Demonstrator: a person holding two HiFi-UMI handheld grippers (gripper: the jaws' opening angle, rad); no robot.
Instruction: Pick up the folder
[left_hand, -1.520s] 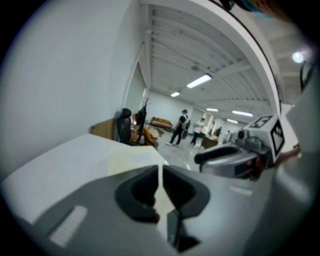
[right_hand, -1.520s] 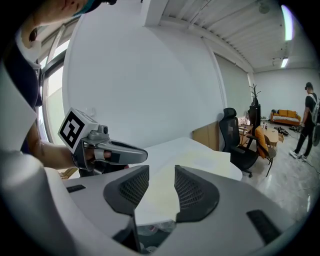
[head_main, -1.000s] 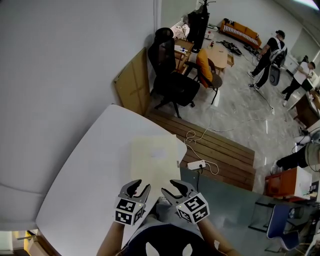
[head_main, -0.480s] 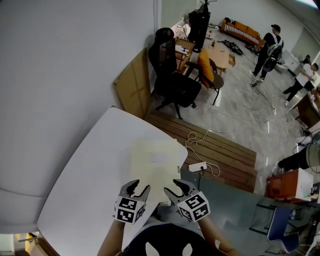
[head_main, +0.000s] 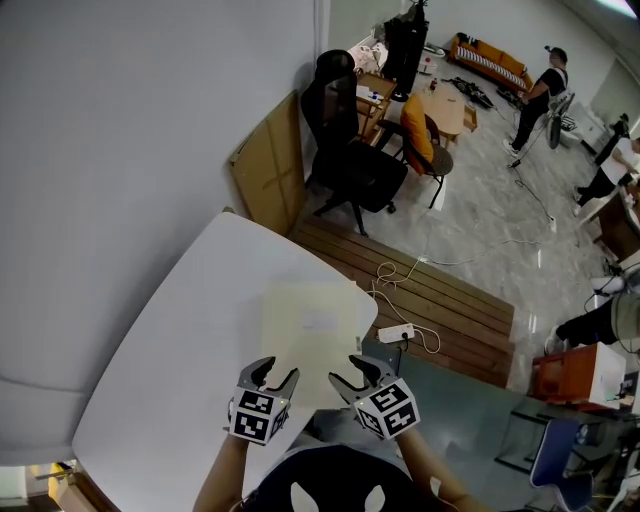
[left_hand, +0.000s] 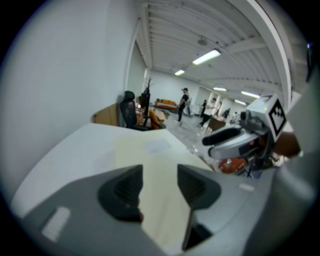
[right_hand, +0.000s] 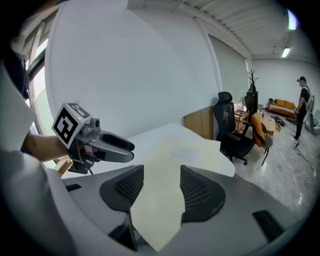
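A pale yellow folder (head_main: 315, 335) lies flat on the white table (head_main: 170, 370), its far corner close to the table's right edge. My left gripper (head_main: 268, 374) and right gripper (head_main: 352, 370) hover side by side over the folder's near edge. Both pairs of jaws are opening, and their pads press on nothing. In the left gripper view the folder (left_hand: 150, 155) shows through the gap of the left gripper (left_hand: 160, 176), with the right gripper (left_hand: 222, 141) beside it. The right gripper view shows the folder (right_hand: 172, 160) beyond the right gripper (right_hand: 161, 174), with the left gripper (right_hand: 117, 145) to its left.
A wooden platform (head_main: 445, 300) with a white power strip (head_main: 395, 331) and cables lies beyond the table's right edge. A black office chair (head_main: 345, 150) and a cardboard sheet (head_main: 268, 165) stand by the wall. People (head_main: 540, 95) move about far back.
Both grippers have sunk a little toward the folder's near edge, and their jaws stand wider apart. The people in the background have walked on.
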